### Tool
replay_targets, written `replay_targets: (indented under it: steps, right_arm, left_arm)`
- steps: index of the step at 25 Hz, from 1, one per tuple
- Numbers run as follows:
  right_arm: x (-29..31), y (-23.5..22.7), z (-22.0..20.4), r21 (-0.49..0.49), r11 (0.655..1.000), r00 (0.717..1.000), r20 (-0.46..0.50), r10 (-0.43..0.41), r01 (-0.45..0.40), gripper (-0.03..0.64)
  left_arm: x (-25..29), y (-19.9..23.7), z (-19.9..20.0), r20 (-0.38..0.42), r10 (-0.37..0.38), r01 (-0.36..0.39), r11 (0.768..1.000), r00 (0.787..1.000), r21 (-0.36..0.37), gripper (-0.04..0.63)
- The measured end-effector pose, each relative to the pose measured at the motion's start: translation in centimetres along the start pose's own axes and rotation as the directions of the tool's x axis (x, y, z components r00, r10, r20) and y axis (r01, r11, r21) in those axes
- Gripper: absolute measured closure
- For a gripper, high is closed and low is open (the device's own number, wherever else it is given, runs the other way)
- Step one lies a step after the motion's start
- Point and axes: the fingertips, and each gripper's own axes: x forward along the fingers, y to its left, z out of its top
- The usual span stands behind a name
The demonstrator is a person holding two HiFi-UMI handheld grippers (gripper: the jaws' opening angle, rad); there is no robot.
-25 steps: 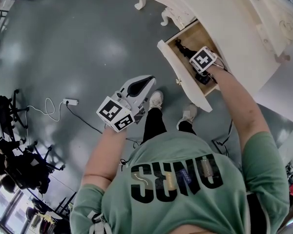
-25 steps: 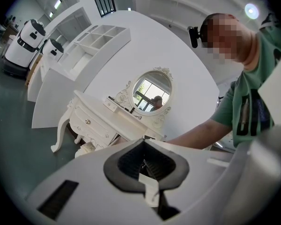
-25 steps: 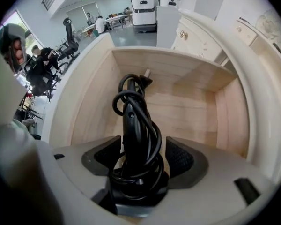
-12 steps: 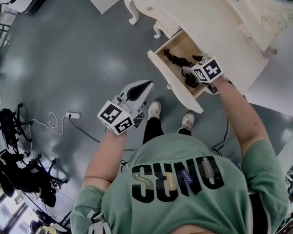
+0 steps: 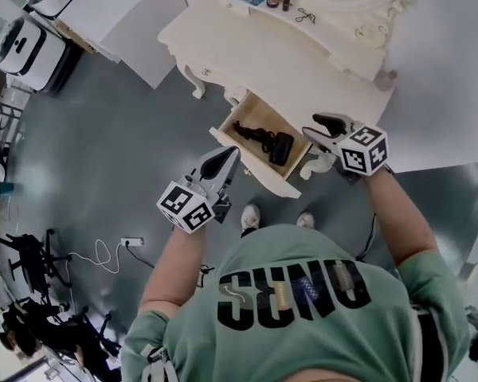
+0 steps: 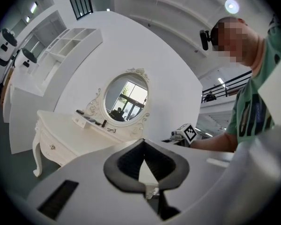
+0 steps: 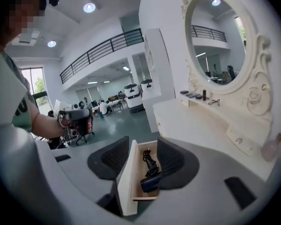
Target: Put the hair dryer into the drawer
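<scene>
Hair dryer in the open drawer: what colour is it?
The hair dryer is black, cord included; best seen in the head view.

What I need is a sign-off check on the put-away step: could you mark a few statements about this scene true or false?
1. The hair dryer lies inside the drawer. True.
2. The drawer is pushed shut. False: it stands pulled out of the dressing table.
3. The right gripper grips the hair dryer. False: its jaws, which have just been closing, stand apart with nothing between them, clear of the dryer.
4. The left gripper is empty. True: its jaws are together on nothing.
</scene>
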Motion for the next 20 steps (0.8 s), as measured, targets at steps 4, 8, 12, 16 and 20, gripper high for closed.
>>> replay_targets:
  steps: [4,8,12,16,20]
  right_arm:
    - [-8.5,0.0,2.7,0.024,0.999,0.986,0.158,-0.046,0.043,0.465]
    - [-16.1,-1.0,4.1,0.054,0.992,0.952,0.28,-0.126,0.115,0.511]
    - [-22.3,-1.9,4.6,0.071,0.979,0.905,0.374,-0.202,0.189,0.565]
    - [-25.9,-2.6,4.3,0.091,0.967,0.861,0.44,-0.254,0.238,0.621]
    - [-27.6,-2.3,3.8,0.118,0.965,0.845,0.467,-0.261,0.232,0.621]
  left_arm:
    - [2.4,-3.9,2.5,0.016,-0.042,0.042,0.999,0.999,0.029,0.588]
    - [4.7,-7.4,4.8,0.022,-0.076,0.075,0.994,0.997,0.079,0.588]
    - [6.4,-10.5,6.5,0.025,-0.109,0.105,0.988,0.994,0.116,0.588]
    - [7.7,-12.6,6.7,0.021,-0.135,0.13,0.981,0.991,0.141,0.588]
    - [8.0,-14.0,6.7,0.019,-0.147,0.142,0.977,0.989,0.156,0.588]
